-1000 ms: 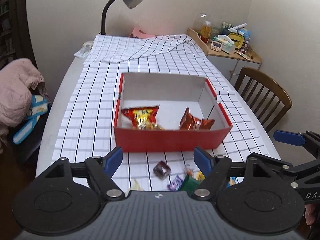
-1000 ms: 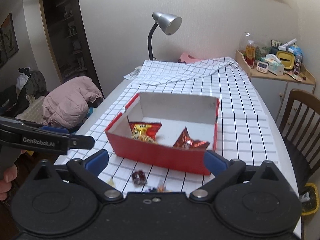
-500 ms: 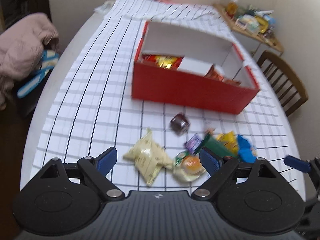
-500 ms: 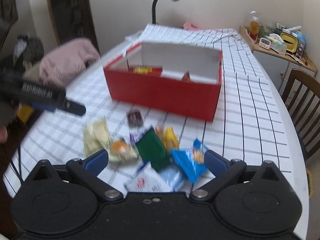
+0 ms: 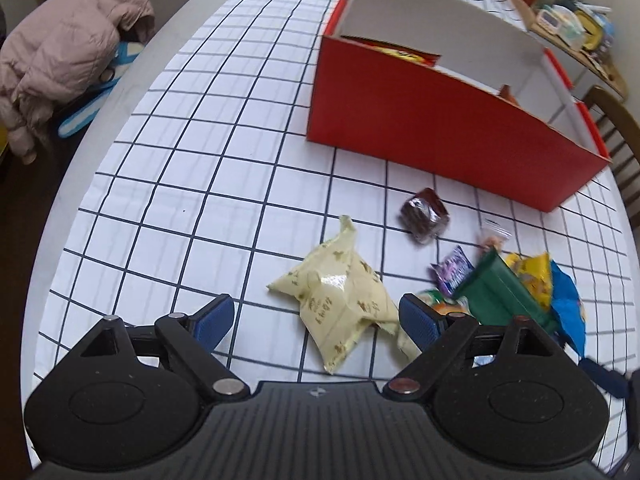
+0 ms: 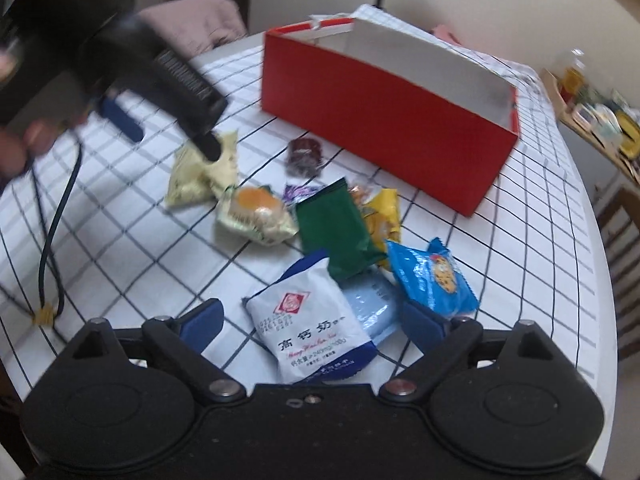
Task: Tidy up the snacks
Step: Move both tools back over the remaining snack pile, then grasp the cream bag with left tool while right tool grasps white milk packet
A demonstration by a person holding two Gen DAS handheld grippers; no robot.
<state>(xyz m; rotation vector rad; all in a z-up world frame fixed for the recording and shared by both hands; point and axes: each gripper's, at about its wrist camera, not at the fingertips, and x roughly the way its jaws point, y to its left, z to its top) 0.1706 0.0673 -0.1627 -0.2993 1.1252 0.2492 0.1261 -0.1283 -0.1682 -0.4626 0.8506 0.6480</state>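
Observation:
A red box with white inside stands on the checked cloth, holding an orange snack packet. Loose snacks lie in front of it. My left gripper is open, its jaws on either side of a pale yellow packet. My right gripper is open, its jaws on either side of a white and blue packet. A dark brown sweet, a green packet, a yellow packet and a blue cookie packet lie between.
A pink jacket lies off the table's left edge. A wooden chair stands at the right. A cluttered side shelf is at the back right. A black cable hangs from the left gripper body.
Both grippers have dropped lower and closer to the loose snacks. The box now looks farther up the views and the yellow and white packets sit between the jaws.

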